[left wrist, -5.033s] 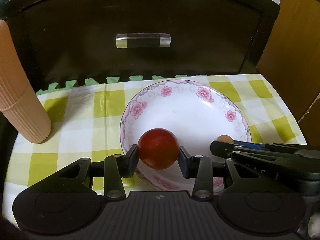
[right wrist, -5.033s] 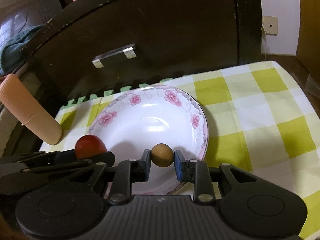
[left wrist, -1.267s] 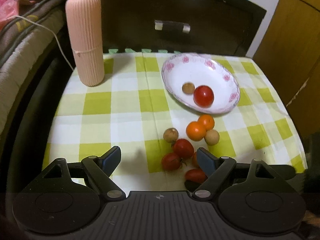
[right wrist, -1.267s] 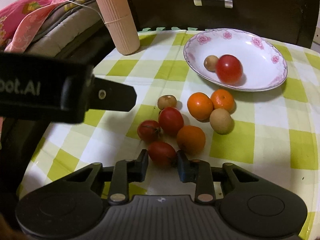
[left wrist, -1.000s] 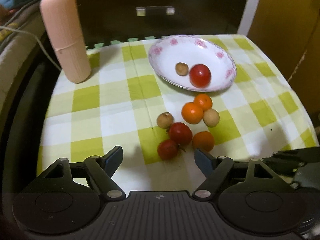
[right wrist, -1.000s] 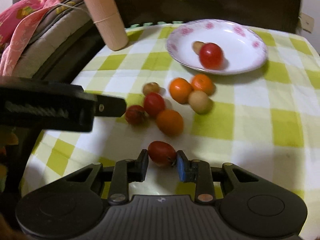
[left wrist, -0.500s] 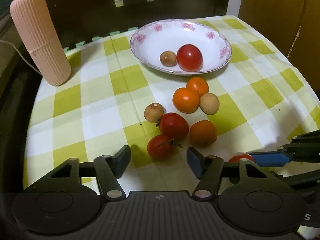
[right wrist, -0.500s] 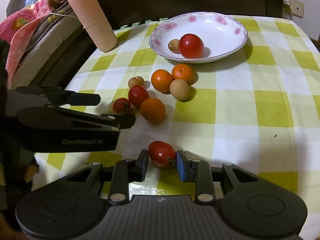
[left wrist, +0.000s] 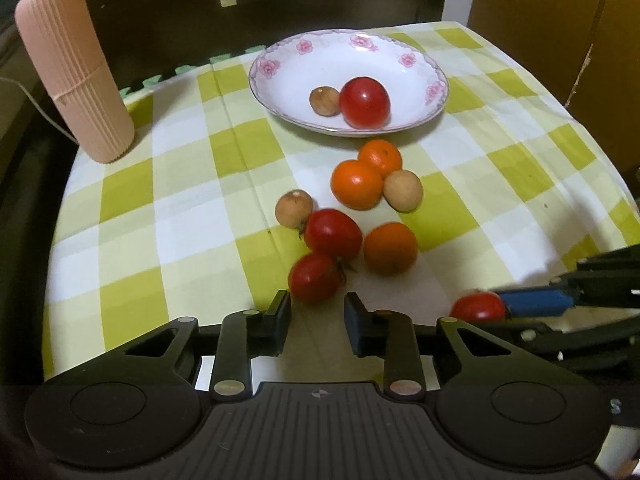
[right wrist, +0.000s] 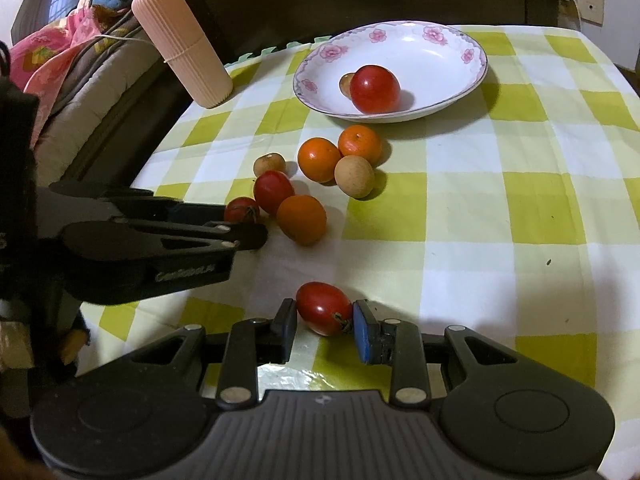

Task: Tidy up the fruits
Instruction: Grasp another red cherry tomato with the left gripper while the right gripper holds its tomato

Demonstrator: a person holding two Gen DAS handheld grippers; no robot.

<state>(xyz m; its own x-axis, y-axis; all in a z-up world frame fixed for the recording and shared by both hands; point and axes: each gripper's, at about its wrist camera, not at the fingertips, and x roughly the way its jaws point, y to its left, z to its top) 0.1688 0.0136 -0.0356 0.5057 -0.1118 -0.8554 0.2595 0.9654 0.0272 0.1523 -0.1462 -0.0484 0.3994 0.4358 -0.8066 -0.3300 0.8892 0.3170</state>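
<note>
While your right gripper (right wrist: pixel 325 320) is clamped on a glossy oblong tomato (right wrist: pixel 324 308) at the near edge of the surface, your left gripper (left wrist: pixel 317 312) has just been closing. Its black pads now pinch a small round tomato (left wrist: pixel 316 278), dry stem attached, at their very tips.

- Loose pile, mid-surface, just past the small tomato: one smooth red tomato (left wrist: pixel 333 234), three dimpled oranges (left wrist: pixel 356 184), two matte tan-brown round fruits (left wrist: pixel 403 190).
- Plate (left wrist: pixel 288 76): glazed white, shallow, pink flower rim, near the far edge. It holds a large shiny tomato (left wrist: pixel 364 102) touching a small brown fruit (left wrist: pixel 324 100).
- Cloth (left wrist: pixel 180 200): yellow-green and white check, creased.
- Ribbed pink cylinder (left wrist: pixel 76 68): upright, far left corner.
- Pale lettering on the left gripper's side ends in ".AI"; the rest is too blurred.
</note>
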